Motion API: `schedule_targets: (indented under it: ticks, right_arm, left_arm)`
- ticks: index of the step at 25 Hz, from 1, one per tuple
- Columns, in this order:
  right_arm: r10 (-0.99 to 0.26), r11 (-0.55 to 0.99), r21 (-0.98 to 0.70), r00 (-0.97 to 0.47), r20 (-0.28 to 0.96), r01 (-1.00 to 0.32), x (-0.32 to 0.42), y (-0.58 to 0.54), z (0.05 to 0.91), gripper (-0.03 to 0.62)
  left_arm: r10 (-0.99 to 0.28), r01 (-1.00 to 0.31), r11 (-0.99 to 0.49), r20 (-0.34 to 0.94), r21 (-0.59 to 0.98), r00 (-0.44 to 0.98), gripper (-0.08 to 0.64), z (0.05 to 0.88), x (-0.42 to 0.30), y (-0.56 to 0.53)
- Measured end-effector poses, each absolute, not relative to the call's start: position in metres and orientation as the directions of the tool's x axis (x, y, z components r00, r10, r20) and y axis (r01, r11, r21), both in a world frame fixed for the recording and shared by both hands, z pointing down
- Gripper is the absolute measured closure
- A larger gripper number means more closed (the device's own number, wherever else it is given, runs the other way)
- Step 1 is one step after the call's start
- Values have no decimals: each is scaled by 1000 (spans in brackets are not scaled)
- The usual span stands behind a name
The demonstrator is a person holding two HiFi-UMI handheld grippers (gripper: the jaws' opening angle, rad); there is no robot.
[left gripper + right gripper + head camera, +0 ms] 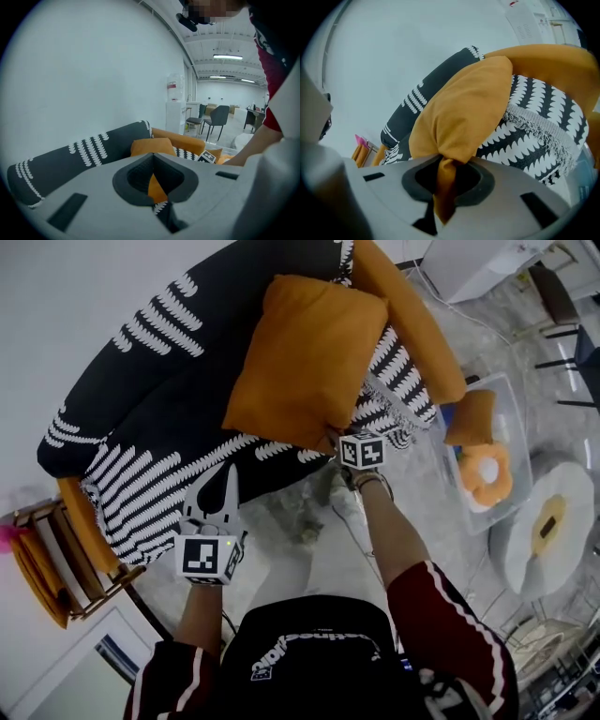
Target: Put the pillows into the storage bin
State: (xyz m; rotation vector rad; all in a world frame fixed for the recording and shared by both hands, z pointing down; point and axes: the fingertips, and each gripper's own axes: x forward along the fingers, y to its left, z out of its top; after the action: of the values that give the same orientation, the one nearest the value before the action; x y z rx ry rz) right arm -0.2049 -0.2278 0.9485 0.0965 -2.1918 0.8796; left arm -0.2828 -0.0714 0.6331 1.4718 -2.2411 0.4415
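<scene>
Orange pillow [305, 357] on the sofa [159, 399], corner pinched in the right hand-held gripper [334, 439]; storage bin [511, 390] waits at its three o'clock; left hand-held gripper [230, 474] clenched, empty.

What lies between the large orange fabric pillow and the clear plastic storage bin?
The head view shows the black-and-white fringed blanket and the sofa's orange padded arm between the orange pillow and the clear bin.

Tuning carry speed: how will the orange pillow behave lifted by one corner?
Likely floppy: the pillow bunches into a thin fold where the right gripper pinches its corner. Probably light for its bulk, being soft and plump. Fabric could slip, since only that corner is clamped.
</scene>
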Motion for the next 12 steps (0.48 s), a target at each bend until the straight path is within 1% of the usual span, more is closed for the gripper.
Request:
schedule_targets:
  ticks: [4, 12]
  right_arm:
    - [181, 788, -534, -716, 675, -305, -211, -226, 911, 534]
    - [151, 841, -482, -748, 647, -247, -215, -204, 803, 535]
  left_arm:
    - [-797, -912, 408, 471, -43, -378, 557, 603, -282, -64]
    - [-809, -883, 467, 380, -51, -450, 556, 522, -273, -20]
